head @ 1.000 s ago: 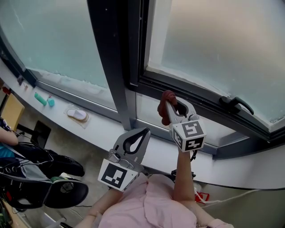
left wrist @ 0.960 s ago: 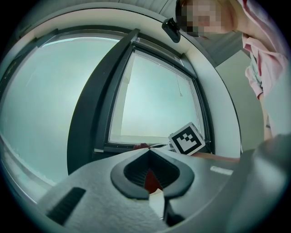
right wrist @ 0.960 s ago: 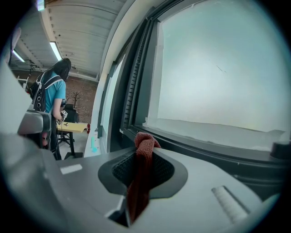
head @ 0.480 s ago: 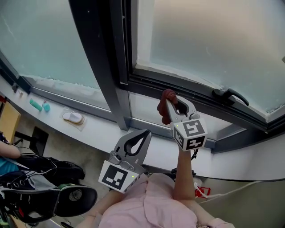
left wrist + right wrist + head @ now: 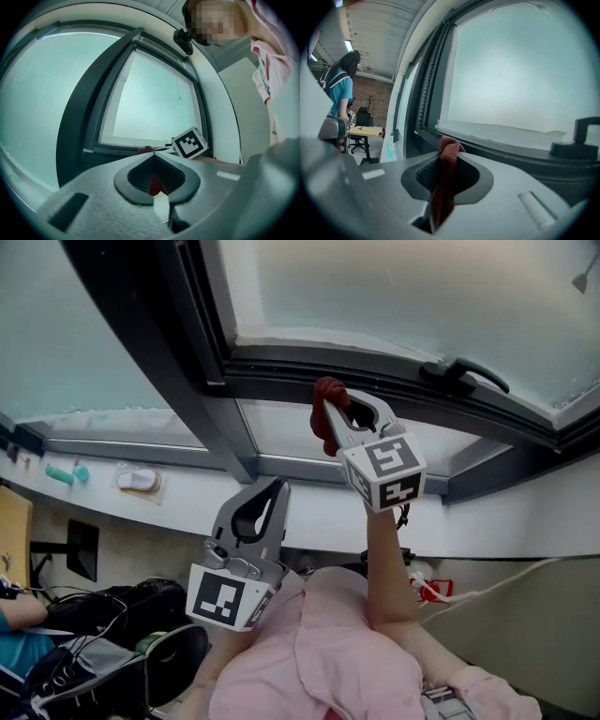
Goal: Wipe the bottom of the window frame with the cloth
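My right gripper (image 5: 339, 414) is raised and shut on a dark red cloth (image 5: 327, 396). The cloth's bunched end sticks out past the jaws and sits against the dark bottom rail of the window frame (image 5: 394, 379). In the right gripper view the cloth (image 5: 449, 151) hangs between the closed jaws of the right gripper (image 5: 450, 158), with the frame rail (image 5: 501, 151) just beyond. My left gripper (image 5: 270, 489) is lower, in front of the sill, shut and holding nothing. From the left gripper (image 5: 153, 156) view I see the cloth (image 5: 145, 150) and the right gripper's marker cube (image 5: 190, 143).
A black window handle (image 5: 463, 374) sits on the rail right of the cloth. A white sill (image 5: 319, 514) runs below, with teal items (image 5: 62, 473) and a white packet (image 5: 138, 481) far left. A thick dark mullion (image 5: 159, 343) stands left. An office chair (image 5: 150, 652) is below.
My right gripper has carried the cloth up and a little left, closer against the bottom rail. The left gripper stays low and shut. The head view has swung.
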The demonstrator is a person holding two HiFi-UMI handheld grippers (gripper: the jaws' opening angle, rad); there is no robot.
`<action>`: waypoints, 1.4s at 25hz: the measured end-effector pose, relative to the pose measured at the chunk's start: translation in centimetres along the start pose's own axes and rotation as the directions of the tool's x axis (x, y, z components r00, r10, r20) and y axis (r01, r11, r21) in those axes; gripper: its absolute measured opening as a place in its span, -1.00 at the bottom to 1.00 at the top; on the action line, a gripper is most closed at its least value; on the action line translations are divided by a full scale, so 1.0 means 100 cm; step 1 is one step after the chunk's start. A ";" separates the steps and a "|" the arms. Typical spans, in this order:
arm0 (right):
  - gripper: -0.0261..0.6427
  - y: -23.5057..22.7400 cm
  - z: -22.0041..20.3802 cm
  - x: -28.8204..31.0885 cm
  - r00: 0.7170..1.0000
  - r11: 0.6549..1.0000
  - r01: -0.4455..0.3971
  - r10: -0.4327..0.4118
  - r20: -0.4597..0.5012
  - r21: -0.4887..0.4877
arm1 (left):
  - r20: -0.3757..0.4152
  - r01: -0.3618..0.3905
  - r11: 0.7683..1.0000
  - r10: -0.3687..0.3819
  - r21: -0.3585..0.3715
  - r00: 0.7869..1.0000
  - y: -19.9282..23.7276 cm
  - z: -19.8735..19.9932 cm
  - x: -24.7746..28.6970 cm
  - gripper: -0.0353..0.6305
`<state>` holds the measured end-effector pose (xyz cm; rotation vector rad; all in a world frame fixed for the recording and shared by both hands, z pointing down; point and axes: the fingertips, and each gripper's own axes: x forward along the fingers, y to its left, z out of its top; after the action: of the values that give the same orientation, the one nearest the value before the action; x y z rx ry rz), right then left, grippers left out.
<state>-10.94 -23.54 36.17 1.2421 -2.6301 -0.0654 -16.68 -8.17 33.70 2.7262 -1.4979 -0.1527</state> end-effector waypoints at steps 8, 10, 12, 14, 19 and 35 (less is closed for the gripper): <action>-0.75 -0.001 -0.003 -0.004 0.999 0.999 0.047 -0.047 0.004 0.020 | -0.051 -0.005 1.000 0.004 -0.010 0.999 0.004 -0.008 -0.009 -0.89; -0.75 -0.002 -0.004 -0.005 0.999 0.999 0.045 -0.045 0.010 0.027 | -0.063 -0.002 1.000 0.002 -0.010 0.998 0.002 -0.011 -0.008 -0.89; -0.75 -0.003 -0.004 -0.005 0.999 0.998 0.048 -0.048 0.016 0.034 | -0.074 0.011 1.000 -0.012 -0.008 0.997 -0.001 -0.012 -0.006 -0.89; -0.75 -0.004 -0.005 -0.006 0.998 0.998 0.051 -0.052 0.019 0.038 | -0.084 0.027 1.000 -0.028 -0.007 0.996 -0.005 -0.014 -0.004 -0.89; -0.75 -0.008 -0.007 -0.012 0.998 0.997 0.057 -0.058 0.024 0.047 | -0.099 0.047 0.999 -0.047 -0.003 0.994 -0.012 -0.017 0.000 -0.89; -0.75 -0.028 -0.014 -0.028 0.994 0.992 0.104 -0.105 0.017 0.067 | -0.103 0.063 0.998 -0.064 -0.007 0.993 -0.018 -0.019 0.005 -0.89</action>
<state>-6.84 -23.10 36.60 1.4082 -2.6020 -0.0086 -14.72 -7.65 35.39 2.7345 -1.3848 -0.0159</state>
